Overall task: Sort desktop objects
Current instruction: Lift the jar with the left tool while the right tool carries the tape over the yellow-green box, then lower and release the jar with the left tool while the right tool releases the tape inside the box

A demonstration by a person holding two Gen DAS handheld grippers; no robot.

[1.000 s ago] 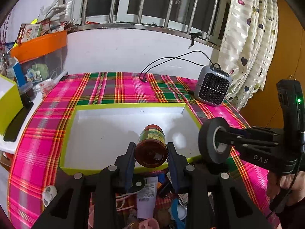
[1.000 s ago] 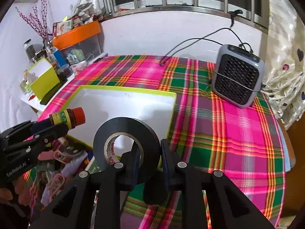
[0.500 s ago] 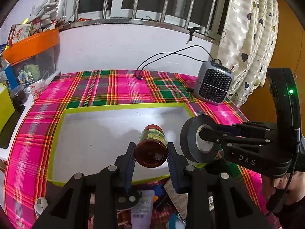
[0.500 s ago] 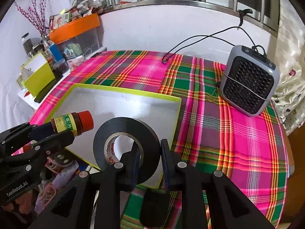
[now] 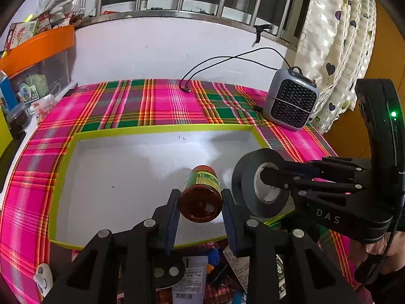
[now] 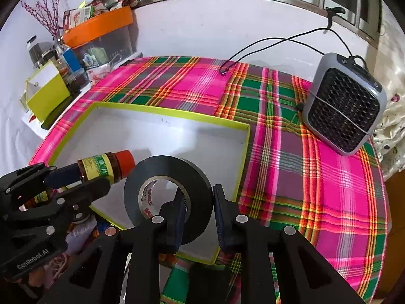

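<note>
My left gripper (image 5: 200, 204) is shut on a brown bottle (image 5: 201, 190) with a green-yellow label and a red cap, held over the near part of a white tray with a lime rim (image 5: 164, 127). My right gripper (image 6: 198, 198) is shut on a black tape roll (image 6: 131, 197), one finger through its hole, over the tray's near right corner (image 6: 246, 129). In the right wrist view the bottle (image 6: 101, 169) points rightward just left of the tape. From the left wrist view, the tape (image 5: 241, 179) hangs close beside the bottle on its right.
A grey desk heater (image 6: 344, 103) with a black cable (image 5: 227, 60) stands at the back right on the plaid cloth. Several small loose items (image 5: 192, 278) lie before the tray's near edge. An orange-lidded bin (image 6: 101, 27) and a lime box (image 6: 48, 96) stand left.
Both grippers have moved forward over the tray and a little lower, each keeping its load. The tape now sits closer to the bottle.
</note>
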